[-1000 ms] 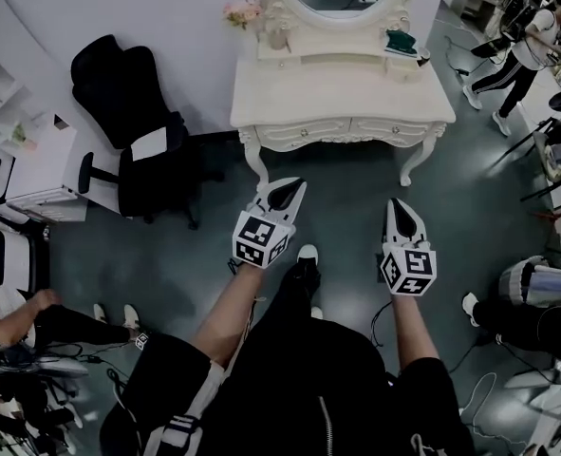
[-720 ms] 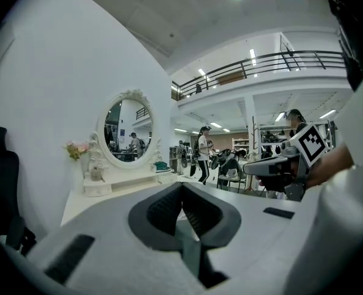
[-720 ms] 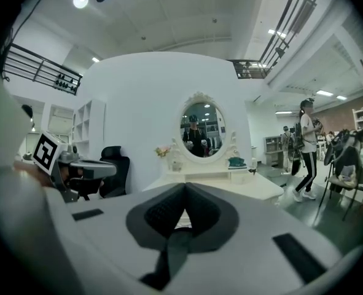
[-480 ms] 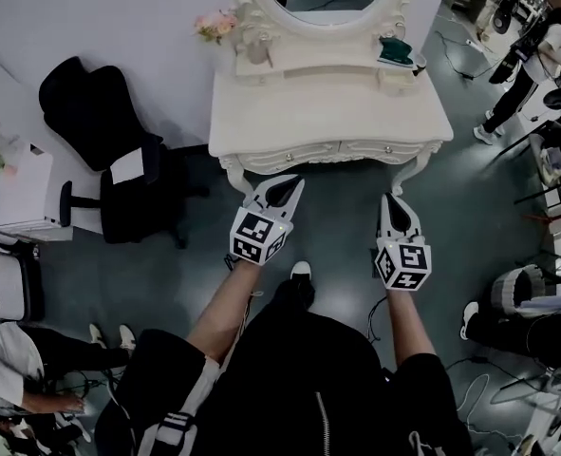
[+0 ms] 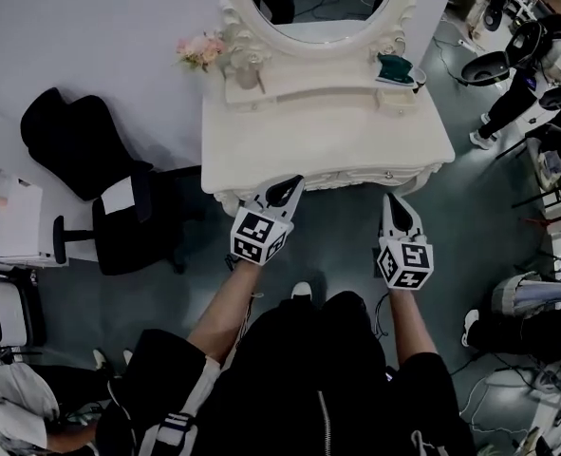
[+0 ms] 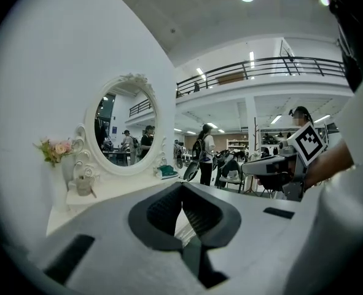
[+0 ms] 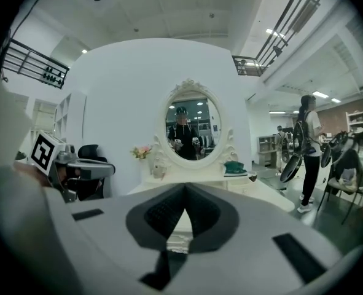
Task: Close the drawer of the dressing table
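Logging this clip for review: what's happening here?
A person stands at a white dressing table, holding the left tongs and right tongs, both shut and empty, pointed at its front edge. Whether either touches it cannot be told from above. Nothing visibly juts out of the table's front in the head view.

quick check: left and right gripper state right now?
Left gripper: closed, jaws together, holding nothing.
Right gripper: closed, jaws together, holding nothing.
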Action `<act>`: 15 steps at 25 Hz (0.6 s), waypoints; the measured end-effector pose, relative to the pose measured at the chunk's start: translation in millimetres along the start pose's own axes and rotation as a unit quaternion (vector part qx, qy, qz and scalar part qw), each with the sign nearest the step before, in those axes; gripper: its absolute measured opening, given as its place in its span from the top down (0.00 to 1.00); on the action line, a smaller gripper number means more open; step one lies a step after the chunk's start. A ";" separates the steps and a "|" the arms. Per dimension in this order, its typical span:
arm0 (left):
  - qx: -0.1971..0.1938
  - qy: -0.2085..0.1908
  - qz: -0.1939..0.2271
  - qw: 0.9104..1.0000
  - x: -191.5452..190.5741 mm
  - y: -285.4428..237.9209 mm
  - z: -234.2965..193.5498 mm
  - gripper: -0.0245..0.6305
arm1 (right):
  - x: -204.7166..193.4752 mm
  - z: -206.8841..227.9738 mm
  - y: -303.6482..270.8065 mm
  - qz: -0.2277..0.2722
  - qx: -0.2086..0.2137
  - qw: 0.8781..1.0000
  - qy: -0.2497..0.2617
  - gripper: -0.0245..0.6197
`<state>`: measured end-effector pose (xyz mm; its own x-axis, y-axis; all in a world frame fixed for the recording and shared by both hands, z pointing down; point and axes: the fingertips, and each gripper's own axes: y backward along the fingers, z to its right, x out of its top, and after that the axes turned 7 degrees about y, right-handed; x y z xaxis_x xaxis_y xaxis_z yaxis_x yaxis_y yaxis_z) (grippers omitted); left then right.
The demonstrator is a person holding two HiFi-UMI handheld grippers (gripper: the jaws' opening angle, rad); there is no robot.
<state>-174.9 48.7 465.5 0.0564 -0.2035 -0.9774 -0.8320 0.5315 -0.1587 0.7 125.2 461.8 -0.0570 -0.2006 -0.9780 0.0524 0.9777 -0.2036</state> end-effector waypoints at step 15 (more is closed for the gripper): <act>0.039 0.001 -0.004 0.999 6.2 -70.1 -57.9 0.96 | 4.0 40.9 -100.5 0.004 0.034 0.999 -0.005 0.96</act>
<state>-148.1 -37.5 478.7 0.0617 -0.2100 -0.9758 -0.7864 0.5918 -0.1770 36.0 23.6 476.5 -0.0458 -0.1931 -0.9801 0.1204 0.9729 -0.1973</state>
